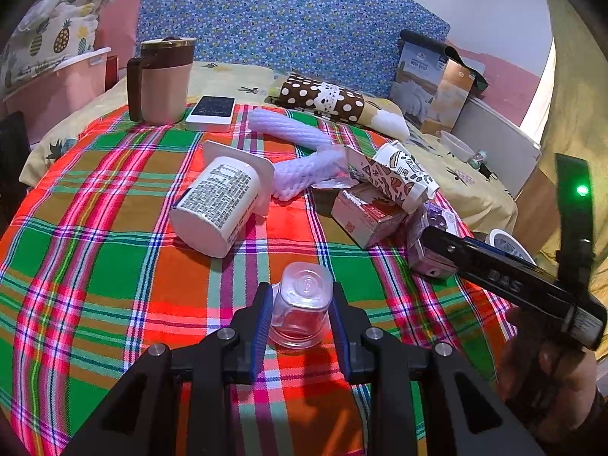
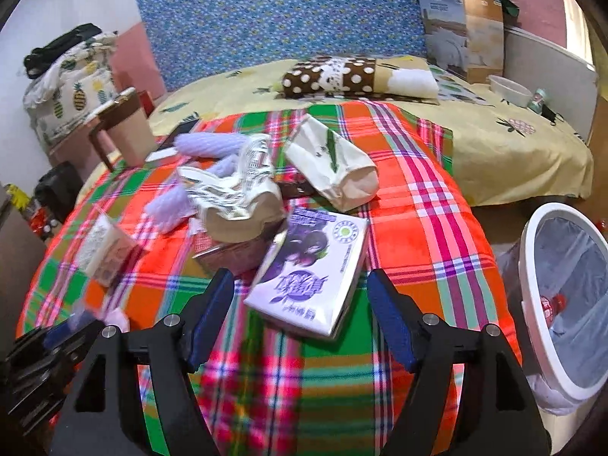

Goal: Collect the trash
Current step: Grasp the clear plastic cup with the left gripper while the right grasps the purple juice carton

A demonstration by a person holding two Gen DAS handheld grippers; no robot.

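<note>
Just left of the bin (image 2: pixel 532 304), our wide-open, empty right gripper (image 2: pixel 300 323) faces the purple carton (image 2: pixel 315 266), lying lengthwise ahead; our left gripper (image 1: pixel 302 317) pinches a clear cup (image 1: pixel 304 300).

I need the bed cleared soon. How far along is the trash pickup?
Done: one red-labelled item lies in the bin. In hand: left gripper is shut on a clear plastic cup; right gripper is open around the purple carton. Left: yogurt tub, foam netting, other cartons.

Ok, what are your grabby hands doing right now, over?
Left gripper jaws shut on small clear cup. Right gripper jaws open around purple carton, not pressing it. White bin at right, way clear.
</note>
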